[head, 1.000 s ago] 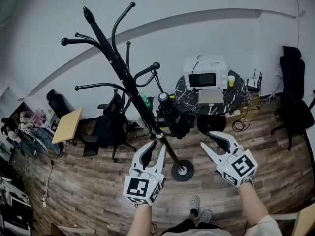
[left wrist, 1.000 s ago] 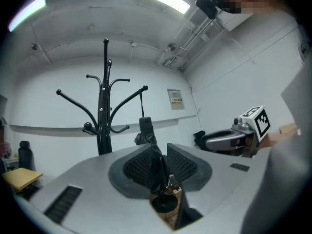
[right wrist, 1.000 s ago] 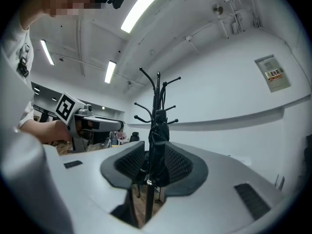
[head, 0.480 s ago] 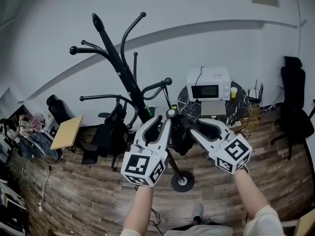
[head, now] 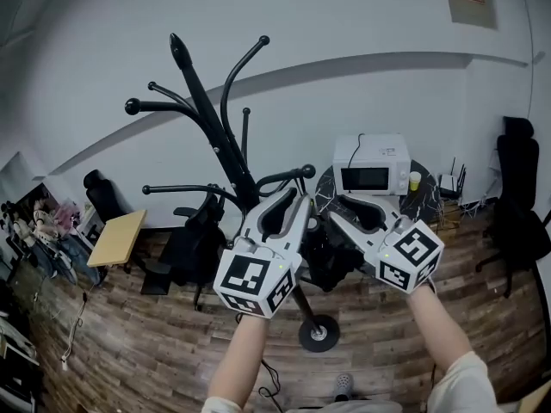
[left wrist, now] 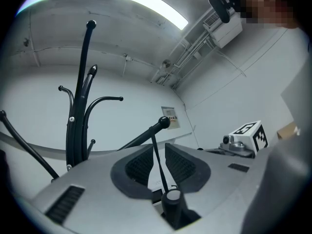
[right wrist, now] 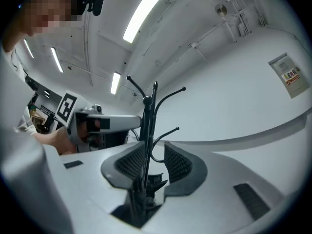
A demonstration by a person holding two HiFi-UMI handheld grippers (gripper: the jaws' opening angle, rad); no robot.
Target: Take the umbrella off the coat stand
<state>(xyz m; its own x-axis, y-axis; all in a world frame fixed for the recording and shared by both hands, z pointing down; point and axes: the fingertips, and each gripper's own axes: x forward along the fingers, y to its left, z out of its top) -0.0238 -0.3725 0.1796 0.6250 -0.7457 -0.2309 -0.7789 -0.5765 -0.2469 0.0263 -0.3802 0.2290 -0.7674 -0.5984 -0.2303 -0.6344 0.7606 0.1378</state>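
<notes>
Up came my left gripper [head: 293, 198] and right gripper [head: 338, 206], half hiding the umbrella [head: 331, 261]. Left jaws, just closing, loosely straddle its strap [left wrist: 157, 162]; right's gape wide around its folds.

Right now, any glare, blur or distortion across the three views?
Head view: strong fisheye bows the wall ledge; coat stand sharp, light even. Left gripper view: light strip blown out, corners dark. Right gripper view: ceiling tubes blown out, corners dark too.
</notes>
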